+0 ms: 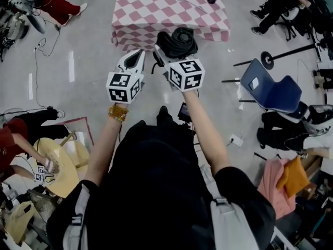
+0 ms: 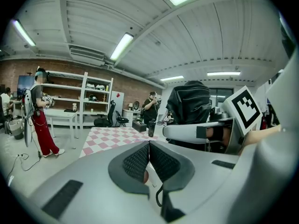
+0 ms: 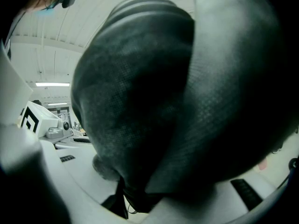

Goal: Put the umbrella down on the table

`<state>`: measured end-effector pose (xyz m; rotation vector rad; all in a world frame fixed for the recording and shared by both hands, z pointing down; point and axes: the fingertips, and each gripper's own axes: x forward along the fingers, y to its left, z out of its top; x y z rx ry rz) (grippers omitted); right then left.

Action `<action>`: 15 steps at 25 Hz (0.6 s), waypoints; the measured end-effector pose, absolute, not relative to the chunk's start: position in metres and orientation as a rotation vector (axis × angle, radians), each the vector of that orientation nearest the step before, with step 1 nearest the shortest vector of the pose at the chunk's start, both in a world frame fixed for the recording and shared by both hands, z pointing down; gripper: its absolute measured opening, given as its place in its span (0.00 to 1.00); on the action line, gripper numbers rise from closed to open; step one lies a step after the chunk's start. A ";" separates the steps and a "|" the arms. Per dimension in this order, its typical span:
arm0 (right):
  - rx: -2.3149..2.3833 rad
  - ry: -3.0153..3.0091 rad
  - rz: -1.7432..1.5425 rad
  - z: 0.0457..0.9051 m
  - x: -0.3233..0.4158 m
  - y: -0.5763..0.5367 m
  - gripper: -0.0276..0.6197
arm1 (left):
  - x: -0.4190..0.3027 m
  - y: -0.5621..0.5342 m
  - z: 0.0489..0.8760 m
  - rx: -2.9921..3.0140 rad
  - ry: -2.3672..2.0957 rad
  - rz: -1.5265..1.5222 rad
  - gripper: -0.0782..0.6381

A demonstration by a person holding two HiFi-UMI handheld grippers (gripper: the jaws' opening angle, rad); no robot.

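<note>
The person faces twelve o'clock with both arms held out. The right hand-held gripper is clamped on the folded black umbrella, its jaws spread wide around the bundled fabric, which fills that gripper's own view. The umbrella is held in the air near the front edge of the pink-checked bench at twelve o'clock, not resting on it. Just beside it at nine o'clock, the left hand-held gripper carries nothing, its jaws pressed together. A blue chair stands at three o'clock.
</note>
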<state>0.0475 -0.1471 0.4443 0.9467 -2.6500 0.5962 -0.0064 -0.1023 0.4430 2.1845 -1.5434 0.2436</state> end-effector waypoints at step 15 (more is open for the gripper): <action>0.952 -2.695 0.563 0.426 0.057 -0.077 0.35 | 0.006 -0.028 0.432 2.233 -1.552 0.215 0.13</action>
